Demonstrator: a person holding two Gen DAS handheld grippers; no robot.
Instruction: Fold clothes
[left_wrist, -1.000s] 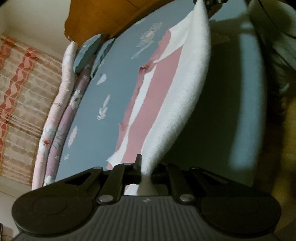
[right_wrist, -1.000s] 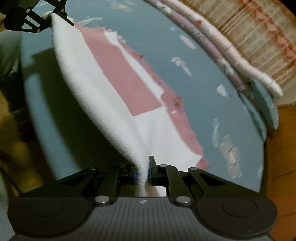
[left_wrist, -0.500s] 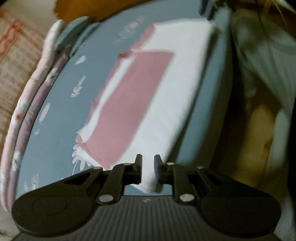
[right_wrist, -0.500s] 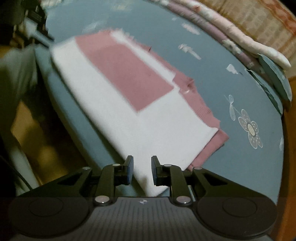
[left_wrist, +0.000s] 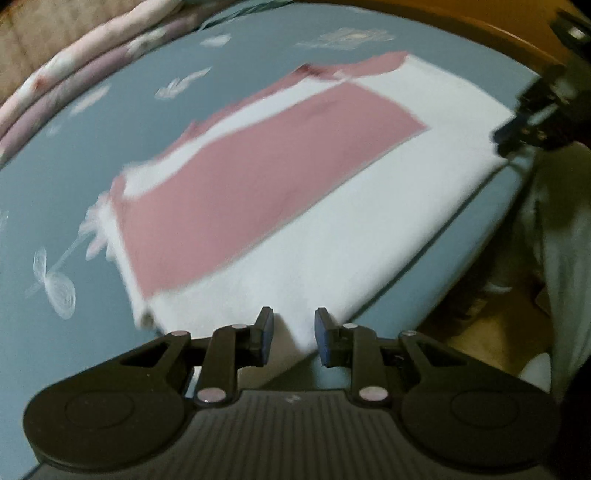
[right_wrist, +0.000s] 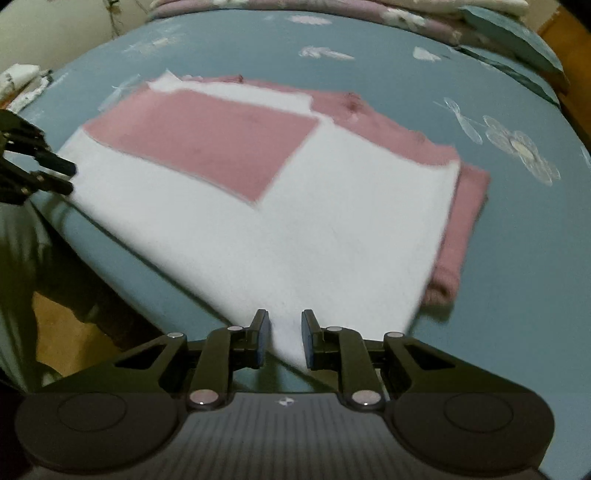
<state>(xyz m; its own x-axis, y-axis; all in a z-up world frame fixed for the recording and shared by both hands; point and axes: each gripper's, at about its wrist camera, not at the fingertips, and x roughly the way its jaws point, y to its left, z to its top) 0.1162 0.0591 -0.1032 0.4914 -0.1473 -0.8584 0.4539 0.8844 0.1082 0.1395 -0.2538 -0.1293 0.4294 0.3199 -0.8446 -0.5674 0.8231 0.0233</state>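
A white and pink garment (left_wrist: 332, 240) lies folded flat on the blue flowered bedsheet (left_wrist: 55, 177), close to the bed's near edge. My left gripper (left_wrist: 293, 328) hovers at one near corner of the white layer. Its jaws are opening, and the cloth tip lies loose between them without being pressed. My right gripper (right_wrist: 284, 332) stands open over the other near corner of the garment (right_wrist: 295, 229), with white cloth between its pads but not pinched. Each view shows the other gripper at the garment's far corner: right gripper (left_wrist: 528, 122), left gripper (right_wrist: 37, 173).
Rolled floral quilts (left_wrist: 74, 74) line the far side of the bed, with blue pillows (right_wrist: 509, 33) at one end. A wooden headboard (left_wrist: 480, 26) borders the mattress. Past the bed's near edge are the floor (left_wrist: 480, 332) and a person's pale trousers (right_wrist: 22, 240).
Both grippers held the white edge lifted off the bed a second ago. They came down, rolled level and let go; the garment now lies flat.
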